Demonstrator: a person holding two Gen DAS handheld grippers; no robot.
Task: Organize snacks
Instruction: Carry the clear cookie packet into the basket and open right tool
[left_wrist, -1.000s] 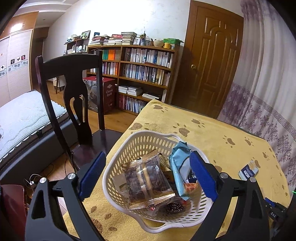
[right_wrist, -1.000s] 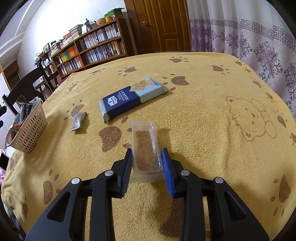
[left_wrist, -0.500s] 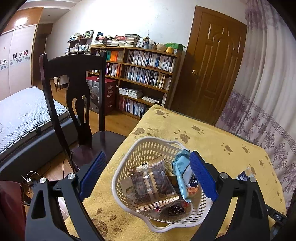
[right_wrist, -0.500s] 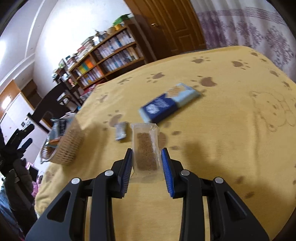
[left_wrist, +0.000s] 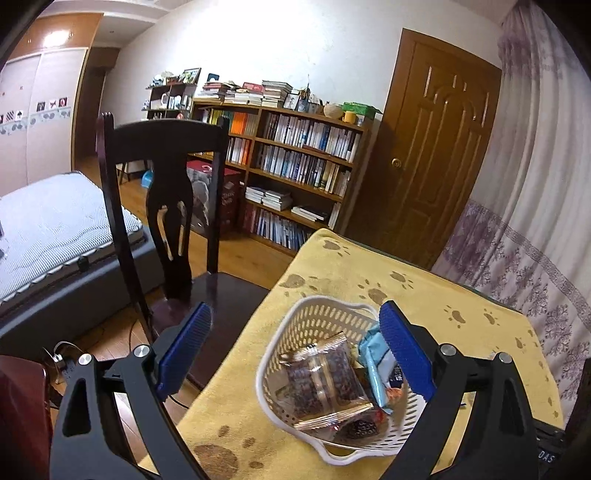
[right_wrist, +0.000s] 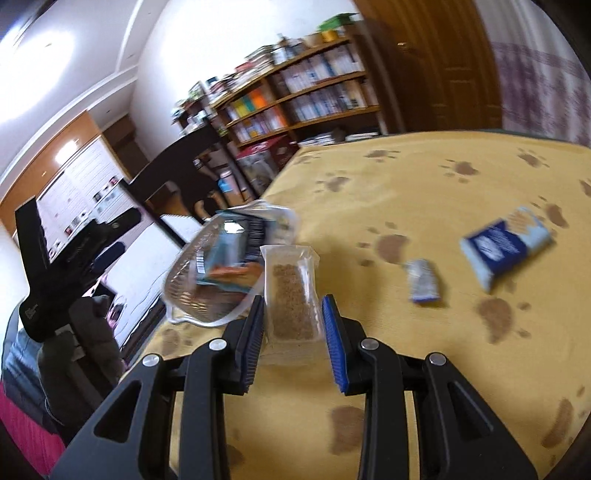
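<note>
Two grippers are in your hands. Your right gripper is pinching a clear packet of brown granola-like bar between its blue pads, and the packet stands upright out of the jaws, lifted off the yellow paw-print tablecloth. Just beyond the packet's top left is the white plastic basket, blurred in this view, with a teal wrapper and other packs showing in it. To your right on the cloth lie a small silver sachet and, farther out, a blue-and-pale biscuit pack, the two near each other but apart; both are blurred.

Your left gripper is spread wide and holds nothing. Its right pad sits in front of the basket's far side, while its left pad hangs over the dark wooden chair beside the table. Between the pads you see the basket near the table corner, holding a clear pack of dark pieces, a light blue wrapper leaning against it, and a small dark item at the bottom that is too blurred to name. Behind stand a bookshelf, a brown door, a patterned curtain and a bed.
</note>
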